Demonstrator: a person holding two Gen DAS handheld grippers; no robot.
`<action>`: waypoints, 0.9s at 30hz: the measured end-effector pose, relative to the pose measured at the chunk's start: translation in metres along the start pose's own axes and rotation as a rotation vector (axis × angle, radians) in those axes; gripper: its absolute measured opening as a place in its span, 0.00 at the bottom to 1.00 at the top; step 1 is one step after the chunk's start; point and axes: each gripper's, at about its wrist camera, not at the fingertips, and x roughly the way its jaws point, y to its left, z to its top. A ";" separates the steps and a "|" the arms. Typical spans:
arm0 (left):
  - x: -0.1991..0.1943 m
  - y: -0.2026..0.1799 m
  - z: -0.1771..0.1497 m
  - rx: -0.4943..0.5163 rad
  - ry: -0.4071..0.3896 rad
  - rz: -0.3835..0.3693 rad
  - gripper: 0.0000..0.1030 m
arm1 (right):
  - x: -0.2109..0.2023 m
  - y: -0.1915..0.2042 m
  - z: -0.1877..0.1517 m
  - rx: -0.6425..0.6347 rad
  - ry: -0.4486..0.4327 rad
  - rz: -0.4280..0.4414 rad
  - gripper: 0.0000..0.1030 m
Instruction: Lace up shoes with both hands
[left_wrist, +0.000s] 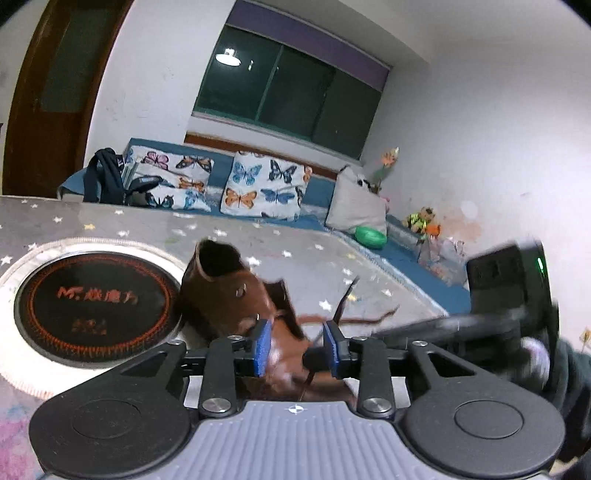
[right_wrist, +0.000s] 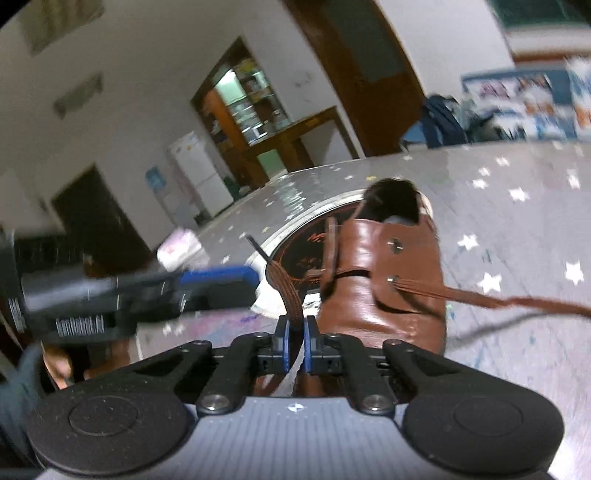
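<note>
Star-print table (right_wrist: 517, 192); brown shoe (right_wrist: 391, 280); right gripper (right_wrist: 295, 339) pinching lace (right_wrist: 286, 291).

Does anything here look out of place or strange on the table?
Yes: the brown boot stands partly on the round induction cooktop set into the table, an odd spot for a shoe. One lace end trails loose across the table.

Dim indoor light, lamp glare in window (left_wrist: 227, 57), motion blur, fisheye-bent edges
</note>
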 end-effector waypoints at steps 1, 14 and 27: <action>0.002 -0.001 -0.003 0.008 0.012 -0.001 0.45 | 0.000 -0.005 0.001 0.034 0.002 0.009 0.06; 0.021 -0.017 -0.021 0.130 0.023 0.001 0.05 | 0.000 -0.033 0.003 0.272 0.007 0.155 0.07; 0.010 -0.014 -0.023 0.161 0.041 -0.004 0.11 | 0.006 -0.051 0.001 0.311 -0.011 0.108 0.09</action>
